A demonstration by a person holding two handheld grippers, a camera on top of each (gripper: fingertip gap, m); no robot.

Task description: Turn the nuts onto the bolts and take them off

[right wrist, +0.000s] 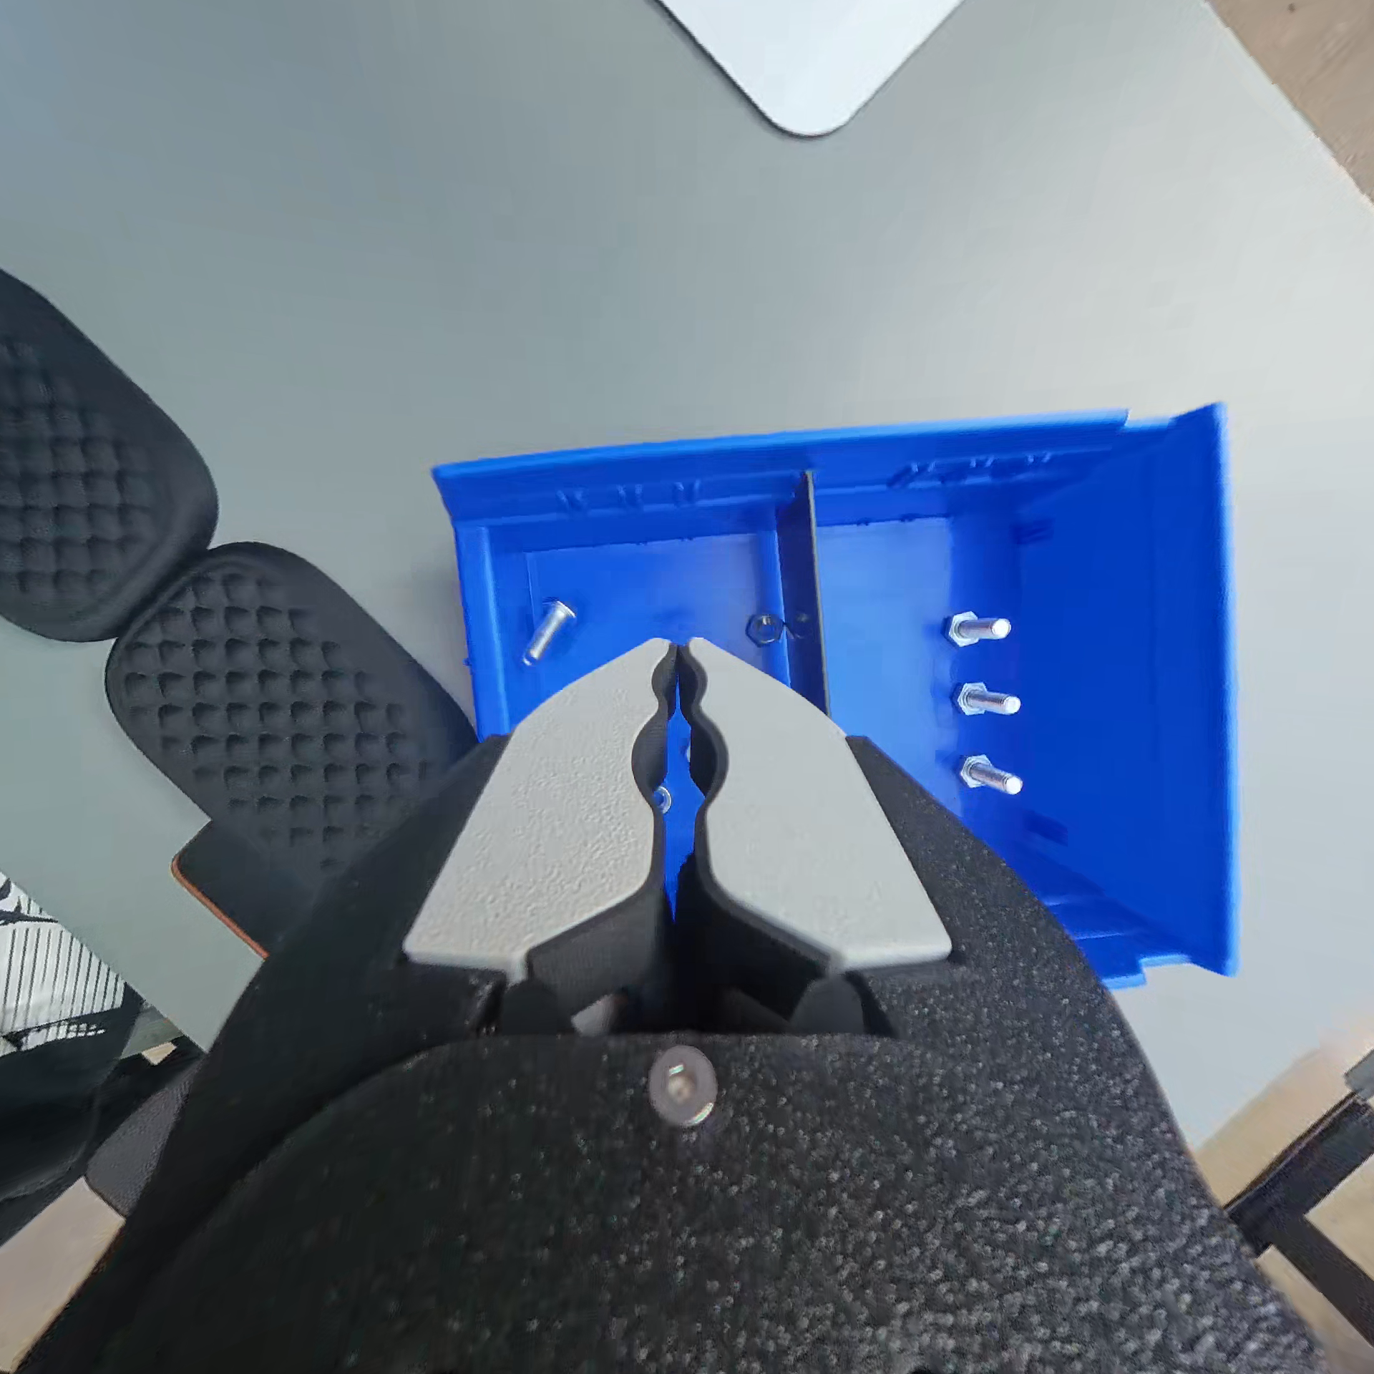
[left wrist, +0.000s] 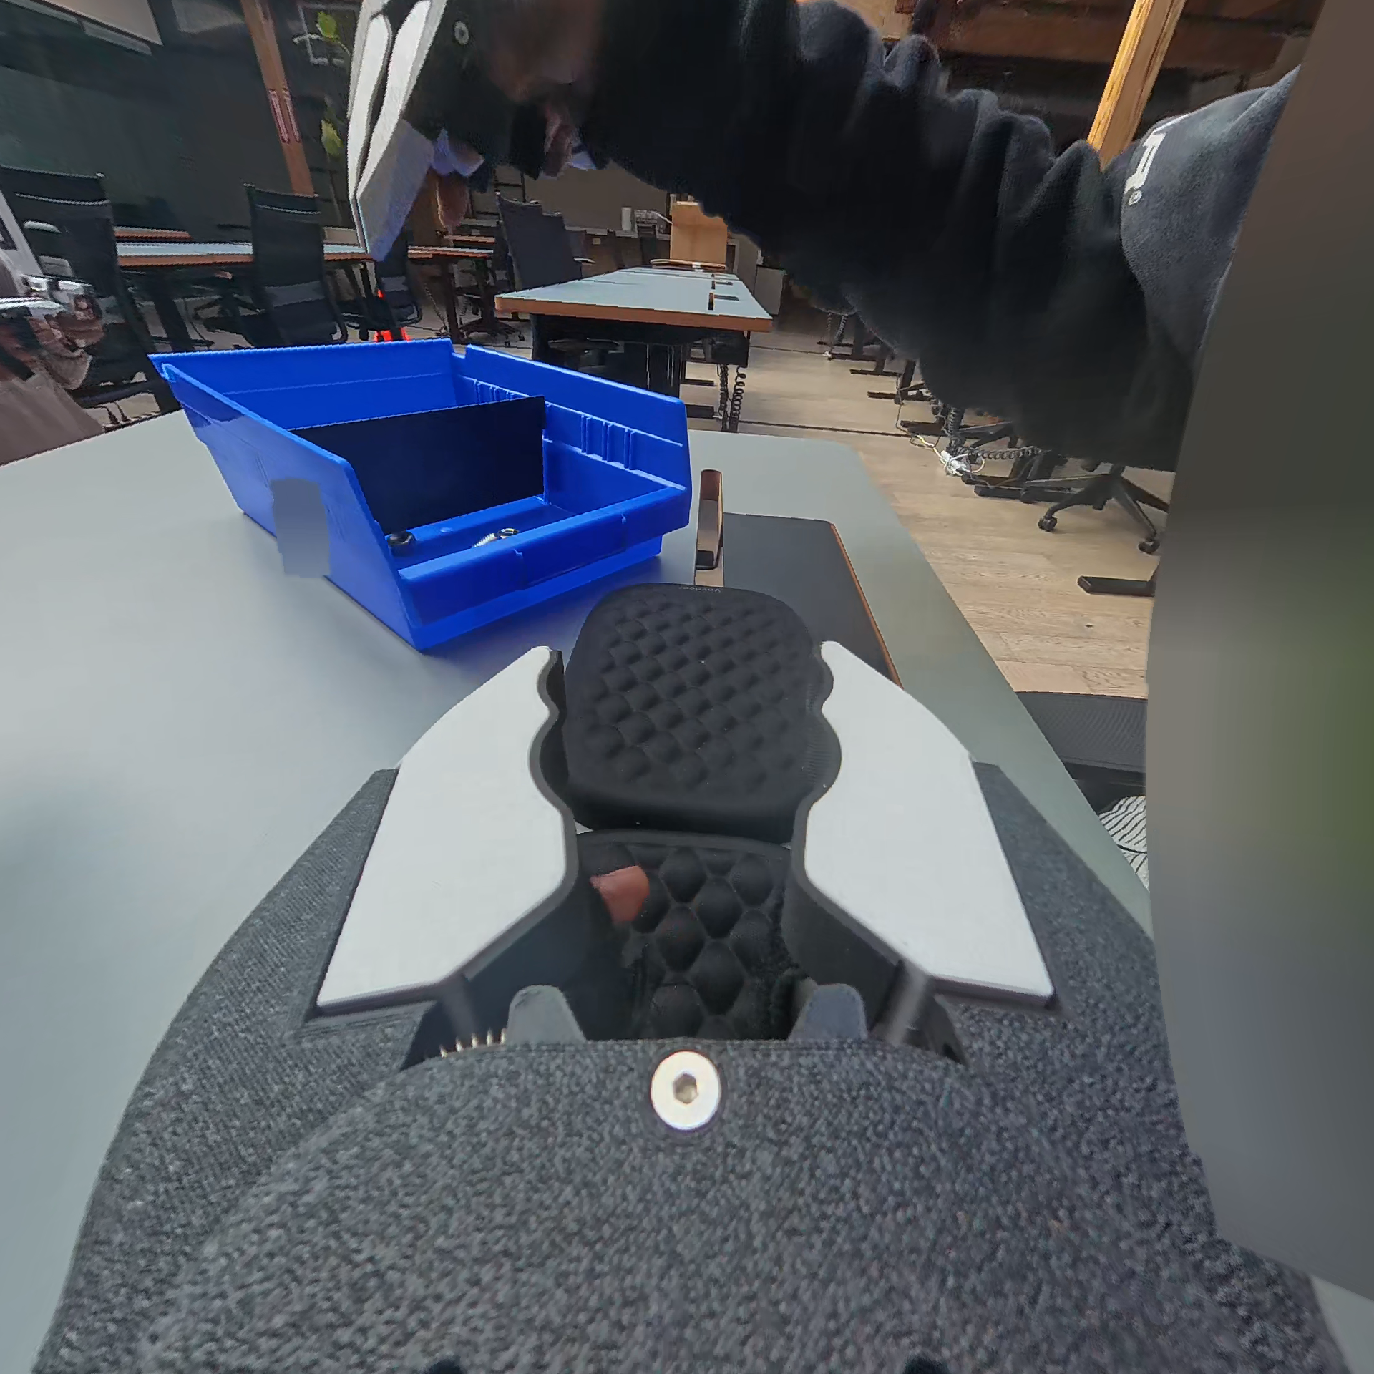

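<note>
A blue bin (right wrist: pixel 743 453) stands on the grey table (right wrist: pixel 520 260), split by a dark divider (right wrist: pixel 814 595). Its left compartment holds a loose bolt (right wrist: pixel 546 632) and a loose nut (right wrist: pixel 762 628). Another nut (right wrist: pixel 660 799) shows through the gap behind my fingers. The right compartment holds three bolts with nuts on them (right wrist: pixel 985 701). My right gripper (right wrist: pixel 680 648) is shut, hovering over the left compartment, with nothing seen between its tips. My left gripper (left wrist: pixel 685 653) is wide open and empty, low over a black cushioned pad (left wrist: pixel 691 706), in front of the bin (left wrist: pixel 520 587).
Two black cushioned pads (right wrist: pixel 260 706) lie left of the bin in the right wrist view. A dark mat (left wrist: pixel 795 580) lies at the table's right edge, and a white mat (right wrist: pixel 810 52) at the far side. A person's dark sleeve (left wrist: pixel 929 186) hangs over the bin. Office chairs and desks stand behind. There is about 30 cm between the tips of the two grippers.
</note>
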